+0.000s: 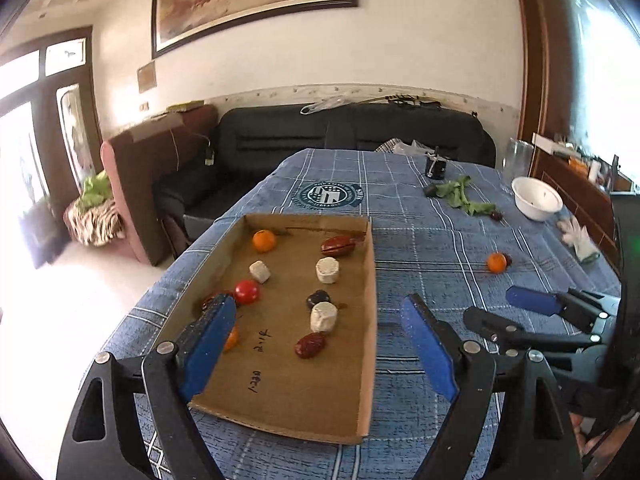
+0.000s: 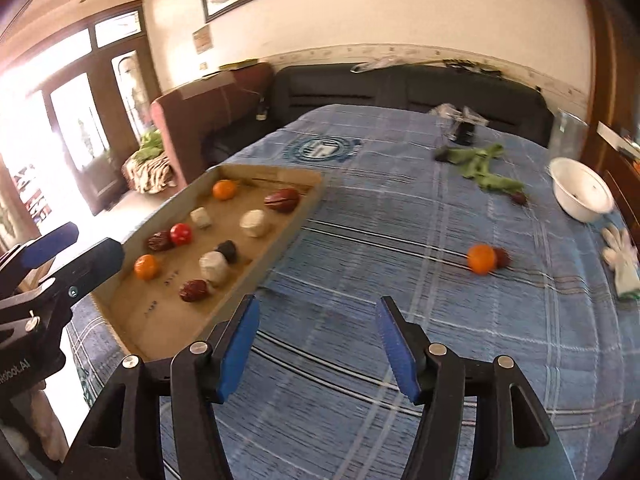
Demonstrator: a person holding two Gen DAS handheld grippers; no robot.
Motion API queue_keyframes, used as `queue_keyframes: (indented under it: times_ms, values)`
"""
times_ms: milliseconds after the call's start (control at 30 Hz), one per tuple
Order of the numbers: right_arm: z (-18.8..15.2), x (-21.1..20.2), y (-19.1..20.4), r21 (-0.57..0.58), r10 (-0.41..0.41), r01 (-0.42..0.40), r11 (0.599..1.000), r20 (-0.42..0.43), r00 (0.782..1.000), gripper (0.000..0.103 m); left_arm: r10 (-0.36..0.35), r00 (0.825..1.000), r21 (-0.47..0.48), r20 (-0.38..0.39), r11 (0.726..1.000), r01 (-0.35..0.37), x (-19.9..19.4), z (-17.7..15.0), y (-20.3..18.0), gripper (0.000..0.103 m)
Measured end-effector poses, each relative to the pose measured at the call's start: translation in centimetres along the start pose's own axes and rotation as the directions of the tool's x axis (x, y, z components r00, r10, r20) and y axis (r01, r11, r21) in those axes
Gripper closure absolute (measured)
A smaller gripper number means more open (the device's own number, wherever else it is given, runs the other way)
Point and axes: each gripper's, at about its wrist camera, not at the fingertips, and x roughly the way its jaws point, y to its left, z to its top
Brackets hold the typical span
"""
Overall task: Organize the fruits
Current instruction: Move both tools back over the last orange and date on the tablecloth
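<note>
Ahead of the jaws: blue plaid surface (image 2: 360,240), open room beyond the right gripper (image 2: 318,346).
Tray edge: cardboard tray (image 1: 370,320) wall between the left gripper's (image 1: 320,344) jaws.
Jaws: both released, nothing between.
Loose orange (image 2: 481,258): well ahead, right of the tray.
Tray count: two oranges, one tomato (image 1: 247,291), three white pieces, four red dates.

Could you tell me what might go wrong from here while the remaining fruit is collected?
1. The orange on the cloth touches a dark red fruit; the open right claw could nudge either away.
2. The cardboard tray has a low wall, so dropped round fruit might hop out.
</note>
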Motion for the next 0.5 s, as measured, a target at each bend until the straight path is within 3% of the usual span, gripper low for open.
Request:
queue_keyframes:
  times_ms: [500]
  values:
    - [-1.5, -1.4, -1.4, -0.015, -0.046, 0.046, 0.999, 0.015, 0.999, 0.034, 0.01, 0.999, 0.09, -0.034, 0.996, -0.007, 0.6, -0.5, -3.9, 0.019]
